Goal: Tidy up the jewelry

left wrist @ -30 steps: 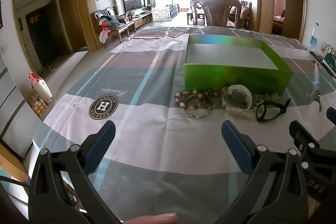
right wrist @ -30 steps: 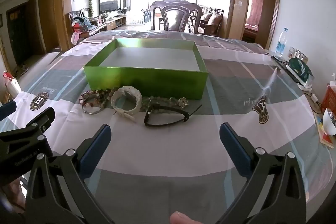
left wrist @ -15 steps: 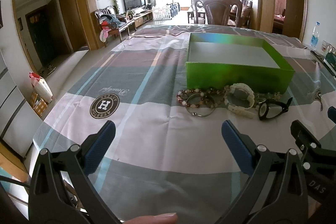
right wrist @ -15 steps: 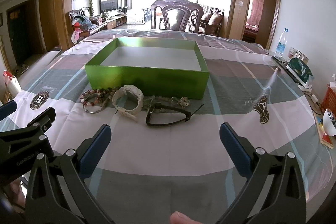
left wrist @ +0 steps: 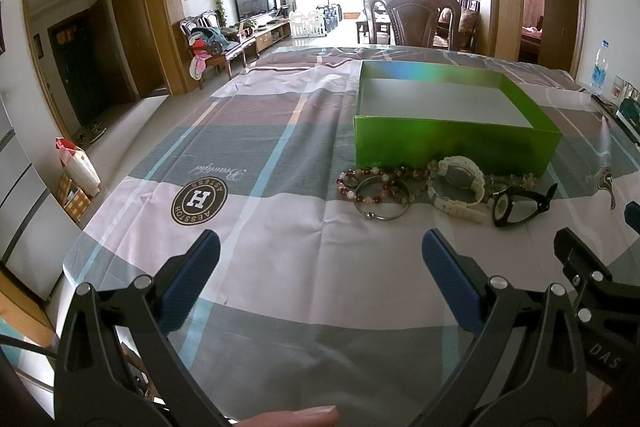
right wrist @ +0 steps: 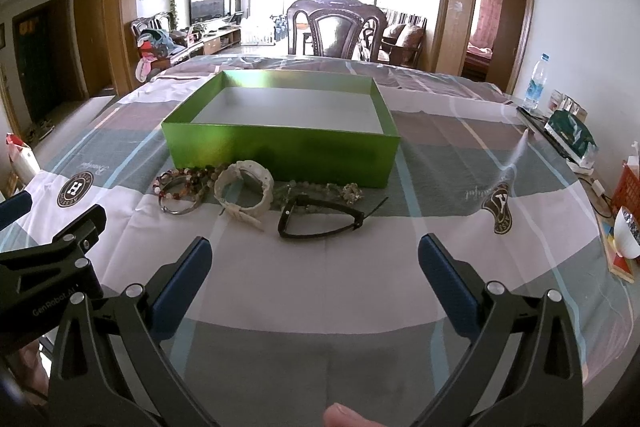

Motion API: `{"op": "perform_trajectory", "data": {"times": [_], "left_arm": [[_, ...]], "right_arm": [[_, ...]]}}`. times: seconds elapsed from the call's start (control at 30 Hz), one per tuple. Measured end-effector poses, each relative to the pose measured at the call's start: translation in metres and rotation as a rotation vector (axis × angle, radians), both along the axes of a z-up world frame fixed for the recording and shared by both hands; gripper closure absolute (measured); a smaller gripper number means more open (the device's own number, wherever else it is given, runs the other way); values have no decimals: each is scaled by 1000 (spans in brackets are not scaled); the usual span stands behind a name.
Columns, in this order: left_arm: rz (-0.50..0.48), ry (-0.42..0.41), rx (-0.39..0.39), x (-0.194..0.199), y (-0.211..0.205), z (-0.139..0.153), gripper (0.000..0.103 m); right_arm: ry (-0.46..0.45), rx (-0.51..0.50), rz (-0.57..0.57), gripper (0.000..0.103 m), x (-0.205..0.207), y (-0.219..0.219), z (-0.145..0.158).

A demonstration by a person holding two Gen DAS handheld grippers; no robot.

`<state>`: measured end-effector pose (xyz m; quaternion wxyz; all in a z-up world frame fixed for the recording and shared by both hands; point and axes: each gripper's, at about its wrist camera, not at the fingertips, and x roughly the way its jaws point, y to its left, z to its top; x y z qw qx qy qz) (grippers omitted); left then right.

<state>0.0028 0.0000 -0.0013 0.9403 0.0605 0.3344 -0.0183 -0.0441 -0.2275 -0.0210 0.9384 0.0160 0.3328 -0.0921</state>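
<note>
Hovering low over the tablecloth (right wrist: 320, 279), the right gripper (right wrist: 316, 267) has its jaws wide apart and holds nothing; the left gripper (left wrist: 320, 259) beside it is spread the same way, also with nothing between the pads. Just ahead of them all the jewelry lies in a row on the cloth: a bead bracelet (left wrist: 370, 187) over a metal bangle (left wrist: 384, 213), a white watch (right wrist: 244, 193), a bead chain (right wrist: 320, 189) and a black watch (right wrist: 320, 221). Behind the row, close to it, stands the green box (right wrist: 280, 151), and nothing is inside. I judge the task has not begun: every piece must yet go into the box.
</note>
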Motion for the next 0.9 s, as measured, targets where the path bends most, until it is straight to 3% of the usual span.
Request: {"op": "perform_trajectory", "data": {"times": [0.9], "left_arm": [[0, 18, 5, -7, 9, -16, 4]], "right_arm": [[13, 6, -6, 3, -3, -2, -4]]}}
